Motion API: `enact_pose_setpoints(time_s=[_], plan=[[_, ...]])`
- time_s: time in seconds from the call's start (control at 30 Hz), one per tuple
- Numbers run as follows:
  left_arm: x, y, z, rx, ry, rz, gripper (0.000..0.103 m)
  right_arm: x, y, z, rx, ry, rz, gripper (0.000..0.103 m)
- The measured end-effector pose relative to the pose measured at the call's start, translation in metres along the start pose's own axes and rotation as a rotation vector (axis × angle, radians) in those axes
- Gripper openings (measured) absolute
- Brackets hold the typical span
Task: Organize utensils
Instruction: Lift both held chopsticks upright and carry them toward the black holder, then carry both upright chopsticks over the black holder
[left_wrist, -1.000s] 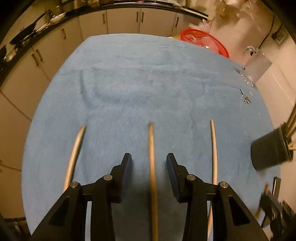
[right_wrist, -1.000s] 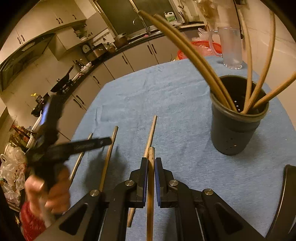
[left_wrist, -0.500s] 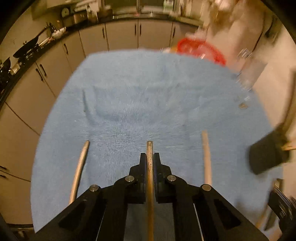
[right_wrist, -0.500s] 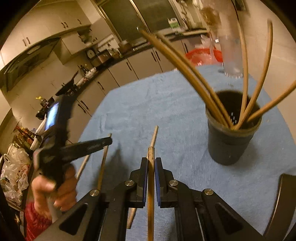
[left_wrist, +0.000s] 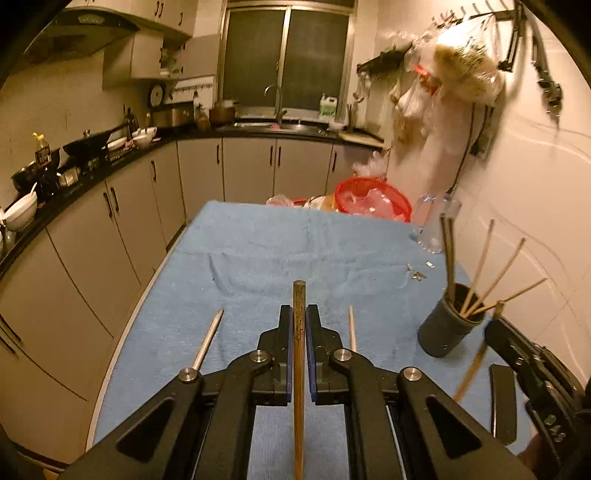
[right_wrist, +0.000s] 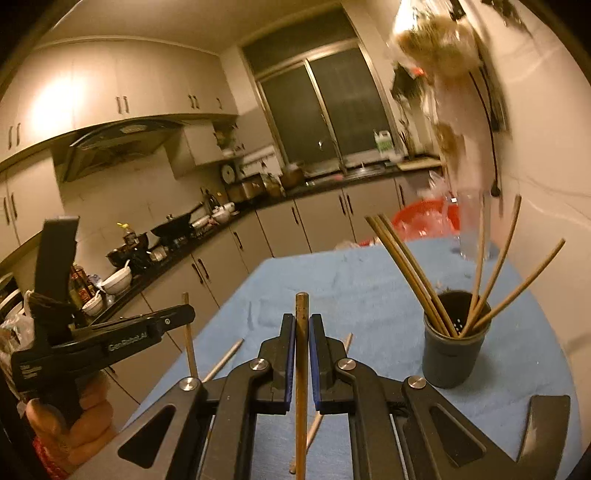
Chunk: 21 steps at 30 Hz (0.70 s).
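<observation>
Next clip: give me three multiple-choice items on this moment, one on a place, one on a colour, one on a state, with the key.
1. Where does the black holder stand?
A. on the blue cloth
B. on the counter
C. on the floor

2. What colour is the basket at the table's far end?
A. green
B. red
C. white

3. What are the left tongs doing?
A. standing open
B. shut on nothing
C. shut on a chopstick

Key: A, its base rests on the cloth; B, the mesh looks red; C, the pads clamp the stick.

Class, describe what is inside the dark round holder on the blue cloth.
Several wooden chopsticks lean out of the dark round holder; drain holes show inside, but its wall hides the chopsticks' lower ends.
</observation>
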<state>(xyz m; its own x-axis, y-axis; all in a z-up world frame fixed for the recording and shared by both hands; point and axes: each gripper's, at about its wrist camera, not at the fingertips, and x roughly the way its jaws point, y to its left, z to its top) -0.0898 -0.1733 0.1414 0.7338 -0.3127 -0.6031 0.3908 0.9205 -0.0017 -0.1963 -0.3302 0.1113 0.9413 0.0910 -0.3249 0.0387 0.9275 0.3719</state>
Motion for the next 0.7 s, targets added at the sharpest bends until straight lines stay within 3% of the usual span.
enact_pose_setpoints(time_s=[0.37, 0.7], plan=[[-0.027, -0.005, -0.006, 0.020, -0.035, -0.029, 0.007, -0.020, 0.018, -0.005, -0.047, -0.066, -0.030, 0.008], [-0.036, -0.007, -0.017, 0.022, -0.041, -0.012, 0.007, -0.032, 0.019, -0.010, -0.064, -0.066, -0.030, 0.008]])
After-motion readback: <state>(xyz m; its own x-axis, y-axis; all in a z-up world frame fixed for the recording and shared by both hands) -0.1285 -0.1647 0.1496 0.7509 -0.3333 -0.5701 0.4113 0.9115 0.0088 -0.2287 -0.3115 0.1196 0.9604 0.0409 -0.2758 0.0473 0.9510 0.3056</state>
